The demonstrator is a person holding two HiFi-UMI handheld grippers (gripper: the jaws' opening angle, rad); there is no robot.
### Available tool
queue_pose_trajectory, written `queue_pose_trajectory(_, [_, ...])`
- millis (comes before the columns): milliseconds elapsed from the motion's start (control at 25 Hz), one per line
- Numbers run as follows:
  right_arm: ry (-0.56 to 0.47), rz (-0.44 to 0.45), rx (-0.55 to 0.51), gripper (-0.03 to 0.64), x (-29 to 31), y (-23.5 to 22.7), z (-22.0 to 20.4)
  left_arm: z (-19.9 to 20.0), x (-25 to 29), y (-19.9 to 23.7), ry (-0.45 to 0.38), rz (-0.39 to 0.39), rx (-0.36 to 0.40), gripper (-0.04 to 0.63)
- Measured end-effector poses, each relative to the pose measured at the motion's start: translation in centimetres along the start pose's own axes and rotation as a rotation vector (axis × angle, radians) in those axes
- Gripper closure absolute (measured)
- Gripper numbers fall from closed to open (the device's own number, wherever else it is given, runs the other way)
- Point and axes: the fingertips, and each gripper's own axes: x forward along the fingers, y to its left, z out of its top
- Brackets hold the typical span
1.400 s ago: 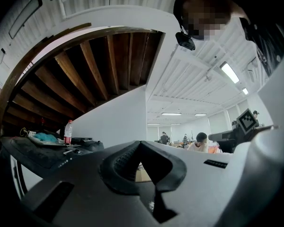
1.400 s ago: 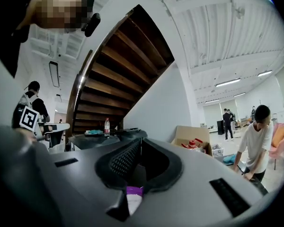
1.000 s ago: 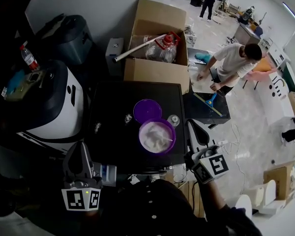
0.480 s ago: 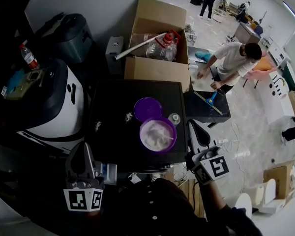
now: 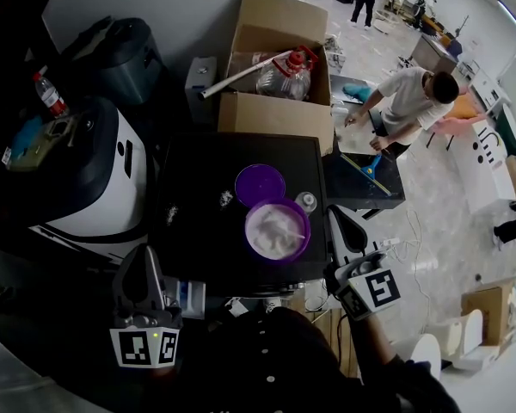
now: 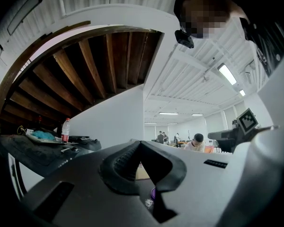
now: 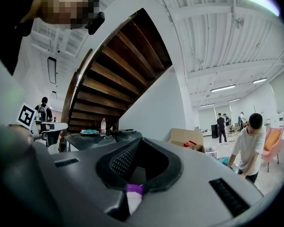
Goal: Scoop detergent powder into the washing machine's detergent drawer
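my left tongs and right tongs, both closed on nothing, sit near the round purple plastic tub of white powder; its flat purple lid lies just behind, seemingly off for scooping.

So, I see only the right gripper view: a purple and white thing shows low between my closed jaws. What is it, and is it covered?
Observer: It is a round purple plastic tub, open and full of white powder. It stands on a black top.
Operator: Where is its lid?
Observer: The flat round purple lid lies on the black top just behind the tub, close to its rim.
Operator: Does my gripper touch the tub?
Observer: No. The right gripper stands apart from it, at the tub's right side, and holds nothing.
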Motion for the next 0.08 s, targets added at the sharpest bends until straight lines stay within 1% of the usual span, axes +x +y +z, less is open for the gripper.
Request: queue_pose_trajectory(80, [0.002,0.002,0.0,0.589,0.0,0.06,-0.08,-0.03,-0.03,0.02,0.0,0.0,-0.002,0.591])
